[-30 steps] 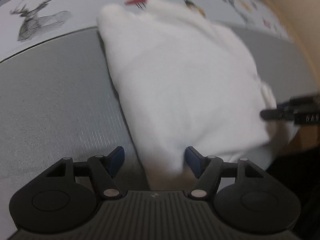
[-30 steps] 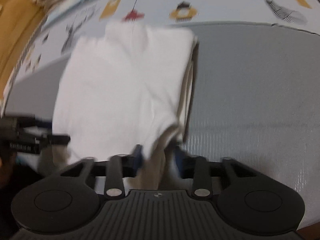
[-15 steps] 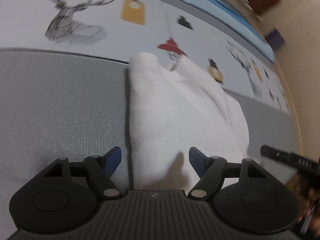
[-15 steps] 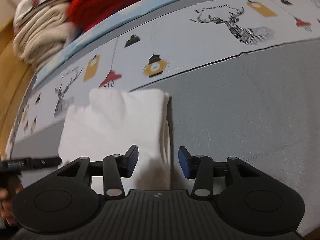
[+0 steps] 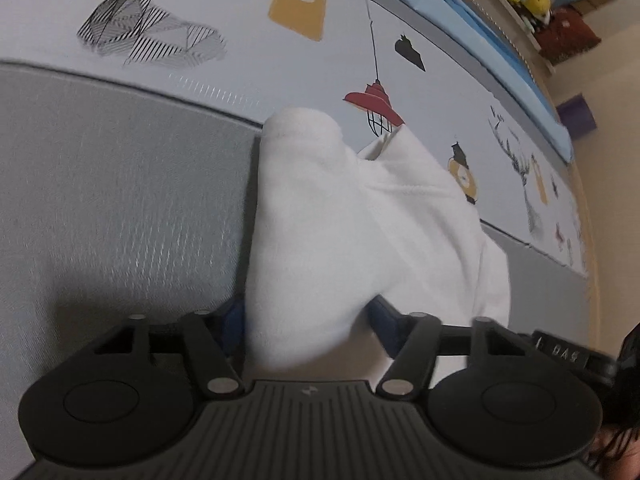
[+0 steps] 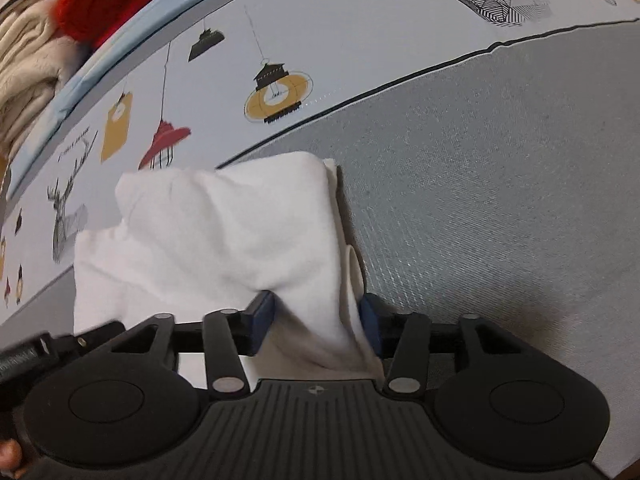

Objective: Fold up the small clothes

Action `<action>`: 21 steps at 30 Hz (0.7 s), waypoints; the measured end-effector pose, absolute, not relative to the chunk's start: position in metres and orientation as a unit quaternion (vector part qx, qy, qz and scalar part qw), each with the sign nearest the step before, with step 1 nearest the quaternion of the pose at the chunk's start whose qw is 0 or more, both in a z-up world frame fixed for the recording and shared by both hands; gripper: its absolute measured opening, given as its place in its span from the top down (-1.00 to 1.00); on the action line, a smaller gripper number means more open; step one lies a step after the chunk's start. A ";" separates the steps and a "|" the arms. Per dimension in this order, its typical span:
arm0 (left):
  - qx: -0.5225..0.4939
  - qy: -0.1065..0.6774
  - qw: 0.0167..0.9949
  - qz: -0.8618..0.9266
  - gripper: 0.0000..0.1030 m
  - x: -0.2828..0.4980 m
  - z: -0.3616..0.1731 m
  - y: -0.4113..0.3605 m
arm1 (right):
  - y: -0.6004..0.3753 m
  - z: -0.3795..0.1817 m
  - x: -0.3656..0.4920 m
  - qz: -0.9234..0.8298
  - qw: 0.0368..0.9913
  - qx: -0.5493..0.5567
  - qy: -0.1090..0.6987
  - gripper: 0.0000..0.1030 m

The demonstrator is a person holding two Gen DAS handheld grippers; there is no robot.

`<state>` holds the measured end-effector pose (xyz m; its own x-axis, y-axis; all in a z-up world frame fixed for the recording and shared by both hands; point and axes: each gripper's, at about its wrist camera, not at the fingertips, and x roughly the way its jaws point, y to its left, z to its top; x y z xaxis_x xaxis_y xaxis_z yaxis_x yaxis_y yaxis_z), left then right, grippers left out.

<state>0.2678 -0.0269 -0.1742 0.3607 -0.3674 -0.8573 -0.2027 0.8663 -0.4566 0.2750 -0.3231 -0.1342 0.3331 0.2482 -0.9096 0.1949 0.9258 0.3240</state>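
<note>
Bed: grey bedspread (image 5: 120, 208) with a deer-and-lantern printed band (image 6: 280, 92) across the upper frame, serving as folding surface.
Garment: folded white soft cloth (image 5: 340, 232), centre frame, near edge lifted.
Left claw (image 5: 306, 322): pinching the cloth's near-left corner.
Right claw (image 6: 316, 320): pinching its near-right corner, likely to carry the next fold.

Both wrist cameras sit low and close behind their grippers, the left looking forward-right and the right forward-left (each catching the other's tool edge), sharing the folded white cloth garment (image 5: 352, 216) (image 6: 224, 232) between them.
</note>
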 end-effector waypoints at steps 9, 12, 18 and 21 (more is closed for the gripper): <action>-0.183 0.473 0.858 -0.083 0.34 0.271 -0.119 -0.023 | -0.302 -0.098 0.281 0.037 0.858 0.198 0.472 0.75; -0.187 0.404 0.894 -0.058 -0.34 0.269 -0.095 -0.009 | -0.292 -0.075 0.278 0.028 0.905 0.178 0.386 0.68; -0.241 0.472 0.847 -0.040 -0.50 0.265 -0.117 0.024 | -0.291 -0.082 0.278 0.020 0.894 0.153 0.420 0.24; -0.274 0.517 0.811 -0.020 -0.47 0.261 -0.139 0.039 | -0.290 -0.089 0.275 0.060 0.875 0.151 0.456 0.24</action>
<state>0.2615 0.0393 -0.1391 0.4656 -0.3160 -0.8267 -0.2504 0.8489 -0.4655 0.2747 -0.2897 -0.0886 0.5765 0.2433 -0.7800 0.0328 0.9470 0.3196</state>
